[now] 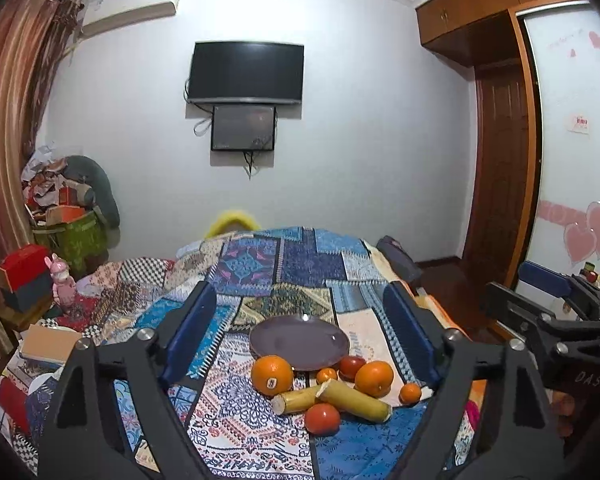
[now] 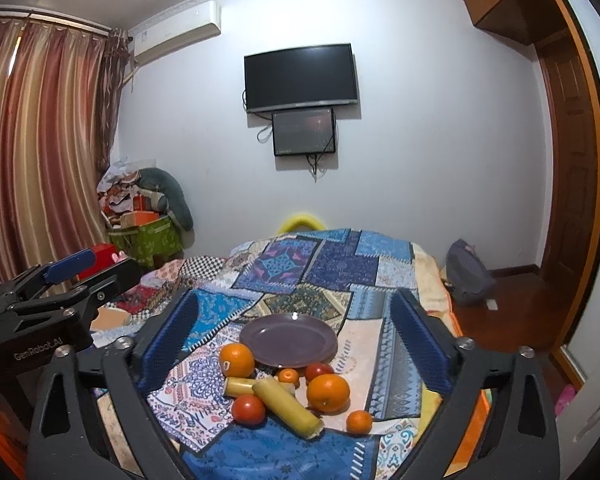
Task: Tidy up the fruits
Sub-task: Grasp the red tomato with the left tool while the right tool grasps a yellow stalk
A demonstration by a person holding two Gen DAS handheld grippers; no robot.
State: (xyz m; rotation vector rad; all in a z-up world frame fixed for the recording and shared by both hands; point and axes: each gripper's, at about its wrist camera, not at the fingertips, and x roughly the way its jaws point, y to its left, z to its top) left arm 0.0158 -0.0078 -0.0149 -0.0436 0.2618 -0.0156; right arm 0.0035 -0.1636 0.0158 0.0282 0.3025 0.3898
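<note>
On the patchwork bedspread lies an empty purple plate [image 1: 300, 342] [image 2: 288, 340]. Just in front of it sit two oranges [image 1: 272, 375] [image 2: 328, 393], two red tomatoes [image 1: 322, 419] [image 2: 319, 371], two small mandarins [image 1: 410, 393] [image 2: 289, 376] and two yellow sugarcane pieces [image 1: 356, 400] [image 2: 240, 386], one leaning across the other. My left gripper [image 1: 300, 292] hangs above and short of the fruit, open and holding nothing. My right gripper [image 2: 294, 300] hovers beside it to the right, also open and holding nothing.
The bed drops off on the right to a wooden floor [image 2: 512, 300] with a grey bag [image 2: 466, 272]. Boxes and clutter [image 1: 60, 216] pile up at the left by the curtain. Each gripper appears at the edge of the other's view.
</note>
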